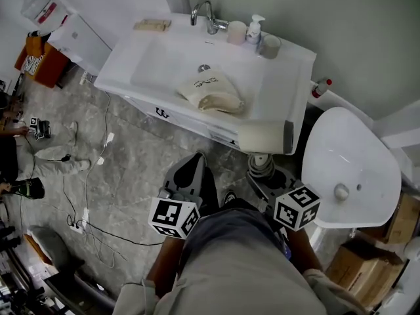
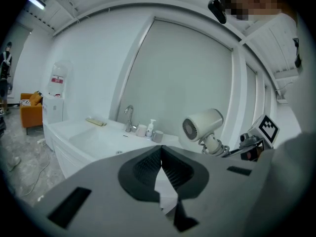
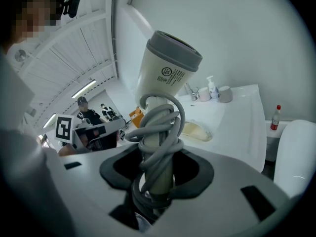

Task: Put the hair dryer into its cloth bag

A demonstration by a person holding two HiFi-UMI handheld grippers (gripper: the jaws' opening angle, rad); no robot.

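Tongs on the right [image 3: 158, 174] clamp the hair dryer [image 3: 165, 68] by its handle; the left tongs [image 2: 161, 154] are closed, empty.

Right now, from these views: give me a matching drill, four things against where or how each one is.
Things:
1 hair dryer
2 cloth bag
3 left gripper
4 pump bottle

States:
A beside the tap
B shut, nothing in it
C held by its handle in the right gripper
D lying on the sink top

Pairs: 1-C, 2-D, 3-B, 4-A
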